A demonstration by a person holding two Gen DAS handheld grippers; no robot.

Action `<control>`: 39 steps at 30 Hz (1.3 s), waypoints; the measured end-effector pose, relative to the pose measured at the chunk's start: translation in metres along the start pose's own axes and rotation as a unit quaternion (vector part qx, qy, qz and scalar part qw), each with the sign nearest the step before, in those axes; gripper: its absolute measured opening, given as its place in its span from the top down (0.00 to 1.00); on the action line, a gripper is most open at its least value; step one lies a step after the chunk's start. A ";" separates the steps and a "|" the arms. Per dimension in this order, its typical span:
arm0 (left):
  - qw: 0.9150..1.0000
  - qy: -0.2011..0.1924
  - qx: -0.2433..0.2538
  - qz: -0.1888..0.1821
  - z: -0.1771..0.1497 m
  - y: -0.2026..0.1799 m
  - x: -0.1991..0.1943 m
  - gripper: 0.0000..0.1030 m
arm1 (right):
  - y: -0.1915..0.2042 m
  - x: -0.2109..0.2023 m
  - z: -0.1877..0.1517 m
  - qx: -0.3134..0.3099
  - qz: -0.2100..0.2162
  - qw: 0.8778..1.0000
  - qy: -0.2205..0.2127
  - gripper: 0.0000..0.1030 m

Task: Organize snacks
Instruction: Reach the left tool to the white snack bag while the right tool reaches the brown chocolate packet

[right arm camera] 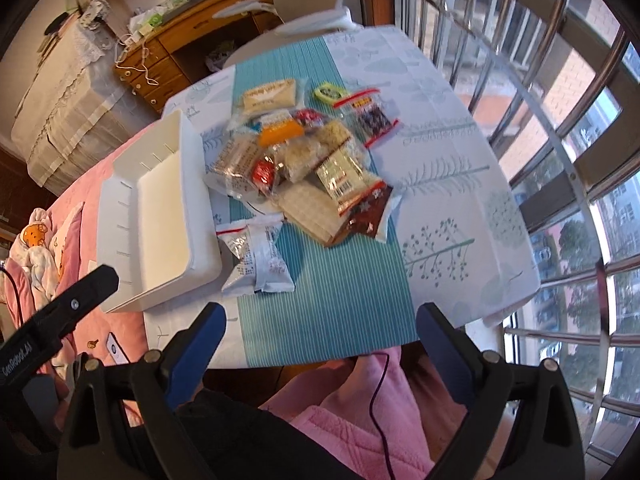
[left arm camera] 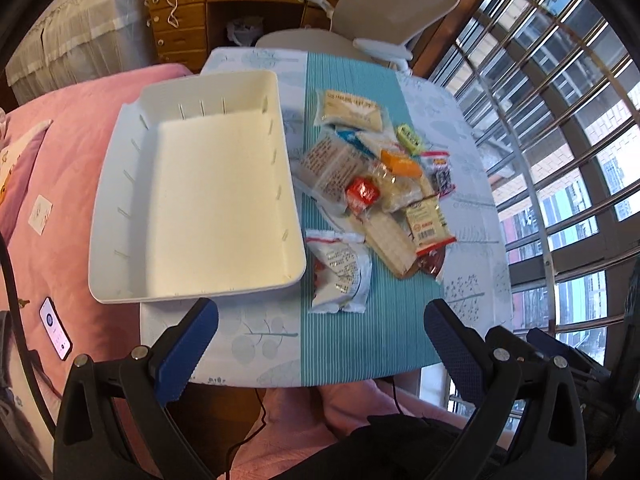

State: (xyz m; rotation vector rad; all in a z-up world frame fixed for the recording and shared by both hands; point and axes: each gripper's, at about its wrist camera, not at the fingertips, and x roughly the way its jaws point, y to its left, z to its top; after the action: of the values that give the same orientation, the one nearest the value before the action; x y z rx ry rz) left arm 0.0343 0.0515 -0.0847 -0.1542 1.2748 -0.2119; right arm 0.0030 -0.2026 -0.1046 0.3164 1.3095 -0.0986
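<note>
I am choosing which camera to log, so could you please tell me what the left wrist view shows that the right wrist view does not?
Only the left wrist view shows the whole inside of the white bin, which is empty. Only the right wrist view shows the cartoon-print pillow and the left tongs from the side. Both show the snack pile beside the bin on the table, the silver packet nearest the camera, and the phone on the pink bedding.
</note>
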 end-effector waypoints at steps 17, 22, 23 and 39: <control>0.997 0.019 -0.050 0.054 0.016 -0.030 0.077 0.02 | -0.053 0.094 0.065 0.026 0.024 0.993 0.112 0.08; 0.995 0.016 -0.068 0.069 0.018 -0.030 0.103 0.04 | -0.062 0.128 0.083 0.014 0.003 0.992 0.126 0.10; 0.994 0.020 -0.073 0.075 0.017 -0.030 0.110 0.04 | -0.063 0.135 0.086 0.011 0.001 0.991 0.131 0.10; 0.988 -0.004 -0.033 0.152 0.017 -0.056 0.150 0.05 | -0.054 0.190 0.117 -0.058 -0.008 0.981 0.187 0.25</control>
State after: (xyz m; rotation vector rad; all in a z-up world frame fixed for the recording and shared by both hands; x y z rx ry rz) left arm 0.0881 -0.0390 -0.2061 -0.0155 1.2812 0.0938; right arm 0.1485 -0.2674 -0.2706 0.2307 1.6827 0.0269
